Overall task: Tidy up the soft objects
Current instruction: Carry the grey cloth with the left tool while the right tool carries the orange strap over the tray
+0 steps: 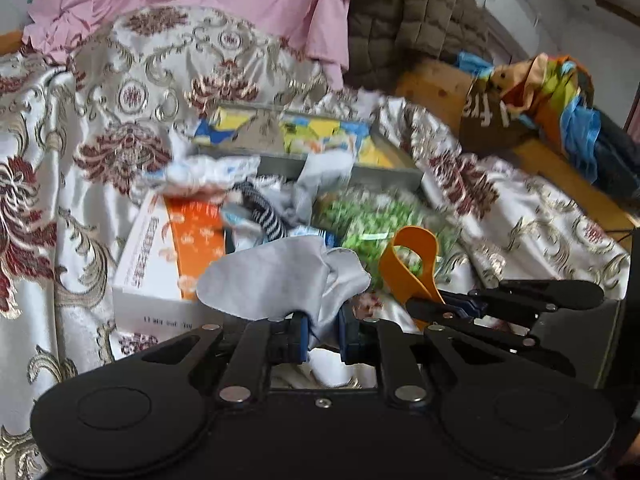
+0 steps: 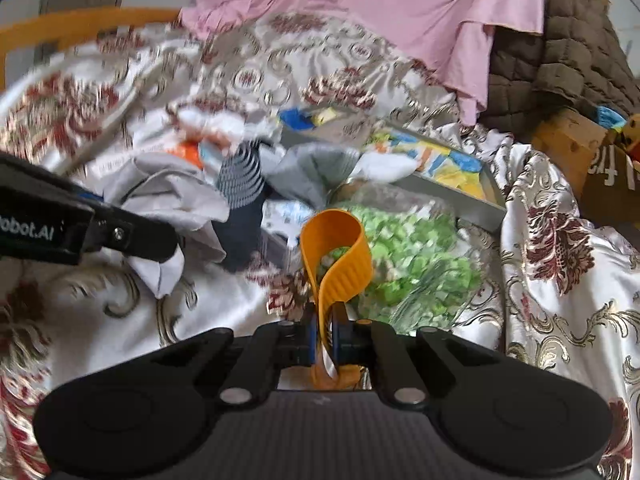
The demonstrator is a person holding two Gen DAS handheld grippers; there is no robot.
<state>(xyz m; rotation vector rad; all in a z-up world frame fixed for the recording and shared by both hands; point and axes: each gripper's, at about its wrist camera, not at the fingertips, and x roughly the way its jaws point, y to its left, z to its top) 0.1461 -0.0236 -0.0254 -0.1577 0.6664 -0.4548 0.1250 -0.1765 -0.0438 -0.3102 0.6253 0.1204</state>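
Note:
My left gripper [image 1: 323, 334] is shut on a pale grey cloth [image 1: 280, 278] that bunches up above its blue pads. The same cloth [image 2: 176, 200] shows in the right wrist view, under the left gripper's black fingers [image 2: 132, 236]. My right gripper [image 2: 325, 338] is shut on an orange ribbed rubber band [image 2: 340, 256] that curls upward in a loop. In the left wrist view that orange band [image 1: 412, 264] stands to the right, pinched by the right gripper's fingers [image 1: 452, 308]. Behind both lies a heap of socks and cloths, among them a black-and-white striped sock [image 1: 264, 216].
Everything lies on a cream bedspread with red flowers [image 1: 80, 160]. An orange-and-white carton [image 1: 168, 256], a grey tray with colourful sheets [image 1: 312, 136] and a green-patterned plastic bag [image 2: 404, 248] surround the heap. Pink fabric [image 2: 360, 4] and a brown quilt [image 2: 560, 56] hang behind.

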